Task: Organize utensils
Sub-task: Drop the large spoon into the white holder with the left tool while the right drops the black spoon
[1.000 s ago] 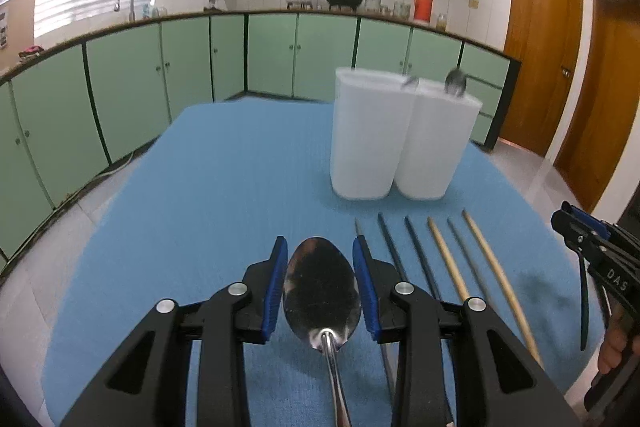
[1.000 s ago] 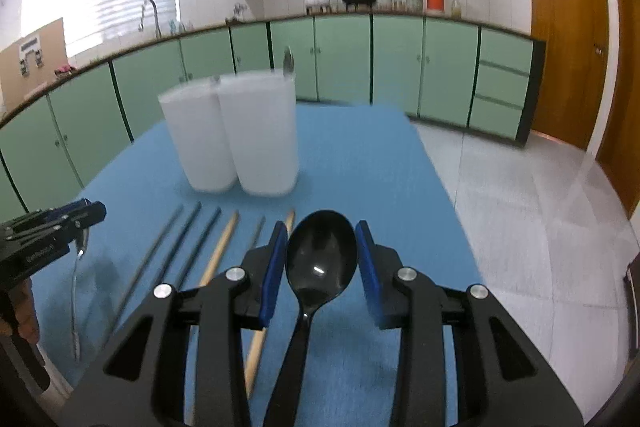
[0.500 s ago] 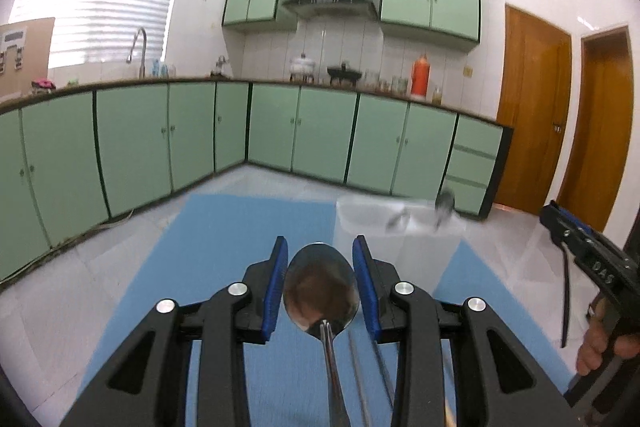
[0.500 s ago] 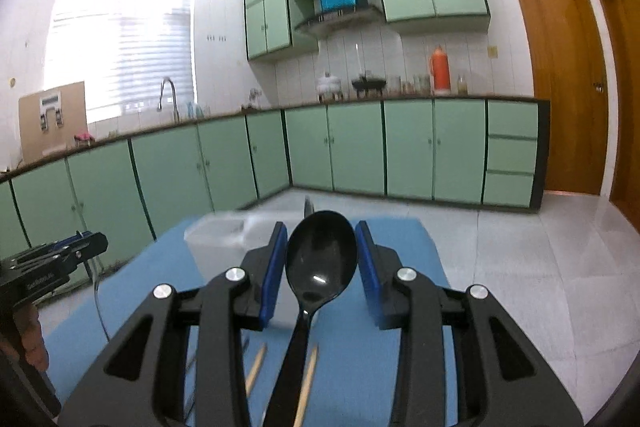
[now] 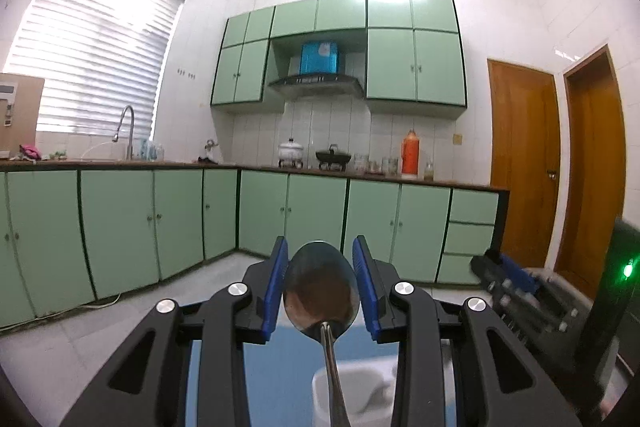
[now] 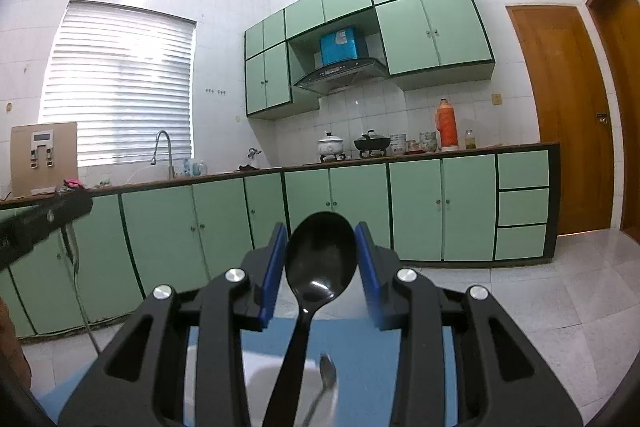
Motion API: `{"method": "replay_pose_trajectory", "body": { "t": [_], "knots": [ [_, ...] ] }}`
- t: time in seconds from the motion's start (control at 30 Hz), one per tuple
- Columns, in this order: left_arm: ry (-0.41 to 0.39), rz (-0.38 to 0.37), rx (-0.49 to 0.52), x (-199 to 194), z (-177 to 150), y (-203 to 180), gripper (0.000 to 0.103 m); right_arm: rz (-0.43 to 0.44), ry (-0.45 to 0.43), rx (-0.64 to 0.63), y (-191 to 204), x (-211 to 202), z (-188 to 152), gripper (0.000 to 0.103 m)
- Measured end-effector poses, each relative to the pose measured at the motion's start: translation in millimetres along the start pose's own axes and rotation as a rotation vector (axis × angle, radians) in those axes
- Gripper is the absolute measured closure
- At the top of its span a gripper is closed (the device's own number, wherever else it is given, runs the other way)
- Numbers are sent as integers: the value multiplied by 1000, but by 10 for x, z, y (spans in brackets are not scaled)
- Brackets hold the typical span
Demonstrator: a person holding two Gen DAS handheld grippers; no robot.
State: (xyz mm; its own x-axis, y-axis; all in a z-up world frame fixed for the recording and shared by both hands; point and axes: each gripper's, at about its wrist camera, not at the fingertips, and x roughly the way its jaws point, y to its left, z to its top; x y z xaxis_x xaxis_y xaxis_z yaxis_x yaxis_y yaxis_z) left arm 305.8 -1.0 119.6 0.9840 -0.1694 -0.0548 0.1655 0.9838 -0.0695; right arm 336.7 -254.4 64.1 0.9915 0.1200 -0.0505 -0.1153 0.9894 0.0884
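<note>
Left wrist: left gripper (image 5: pixel 321 281) pinches metal spoon (image 5: pixel 320 293); right gripper (image 6: pixel 321 269) pinches black spoon (image 6: pixel 320 261)

Open air is lying ahead of both grippers, with the green cabinets (image 5: pixel 320 215) standing well back across bare floor. Low in front, a white container (image 5: pixel 352 391) is sitting on the blue table (image 5: pixel 288 359), its open top unobstructed apart from a spoon (image 6: pixel 326 379) standing inside. The right gripper (image 5: pixel 520 291) is crowding the space just right of the left gripper (image 5: pixel 321 283).
</note>
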Motion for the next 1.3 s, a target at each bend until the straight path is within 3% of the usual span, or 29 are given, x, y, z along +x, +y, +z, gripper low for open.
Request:
{"method": "replay_pose_trajectory", "body": {
  "t": [0.2, 0.37, 0.67, 0.83, 1.0, 1.3],
  "knots": [
    [-14, -3, -6, 405, -78, -50, 70, -27, 11, -8, -5, 341, -147, 69],
    [26, -11, -13, 648, -311, -46, 70, -40, 18, -37, 11, 511, -291, 69],
    [94, -20, 6, 686, -576, -36, 70, -16, 43, -64, 97, 404, -511, 68],
    [124, -21, 0, 610, -634, -7, 69, -7, 68, -57, 95, 296, -534, 62],
    [130, -13, -11, 467, -660, 42, 62, -2, 75, -48, 102, 125, -510, 57],
    [156, -13, -23, -2, -725, 88, 38, 14, 118, -31, 124, -404, -547, 44]
  ]
}}
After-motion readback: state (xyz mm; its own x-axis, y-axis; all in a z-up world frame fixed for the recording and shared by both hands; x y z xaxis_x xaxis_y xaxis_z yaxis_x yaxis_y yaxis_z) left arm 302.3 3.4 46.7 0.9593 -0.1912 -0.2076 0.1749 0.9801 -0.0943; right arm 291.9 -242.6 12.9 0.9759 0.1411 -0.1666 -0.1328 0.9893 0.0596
